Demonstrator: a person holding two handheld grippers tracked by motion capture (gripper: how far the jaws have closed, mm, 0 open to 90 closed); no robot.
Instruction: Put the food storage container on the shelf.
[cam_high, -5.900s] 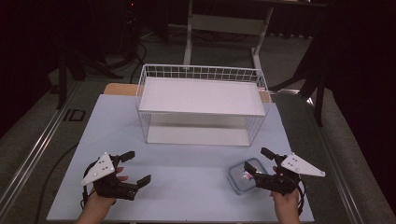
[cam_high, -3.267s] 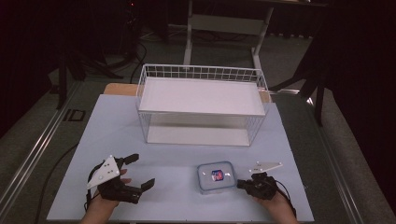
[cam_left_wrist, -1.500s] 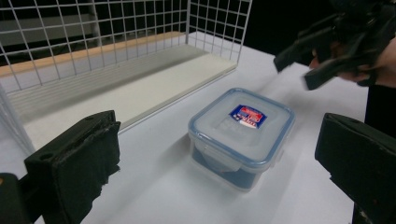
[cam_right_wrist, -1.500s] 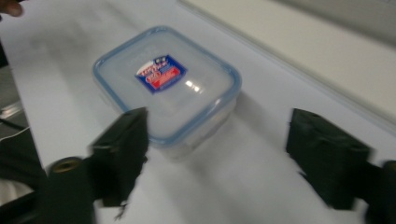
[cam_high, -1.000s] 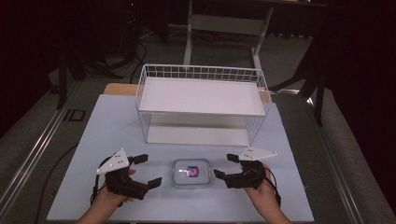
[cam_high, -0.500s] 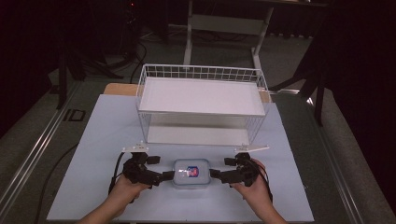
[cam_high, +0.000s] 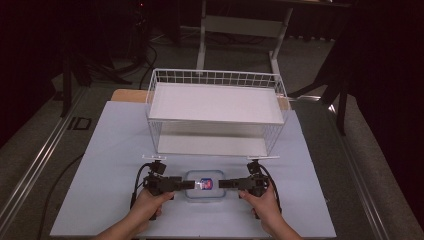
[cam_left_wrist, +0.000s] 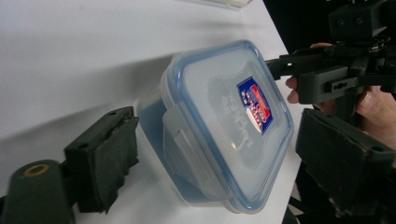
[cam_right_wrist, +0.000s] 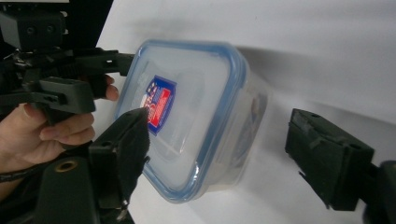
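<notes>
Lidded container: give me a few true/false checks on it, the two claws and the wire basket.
1. The container has its blue-rimmed lid on. True.
2. The container sits inside the wire basket. False: it rests on the table, in front of the basket.
3. The left claw and right claw flank the container from opposite ends. True.
4. The lid carries a red and blue label. True.
5. The right claw's jaws are clamped shut on the lid. False: in the right gripper view they stand apart, either side of the container, with a gap at the far jaw.
</notes>
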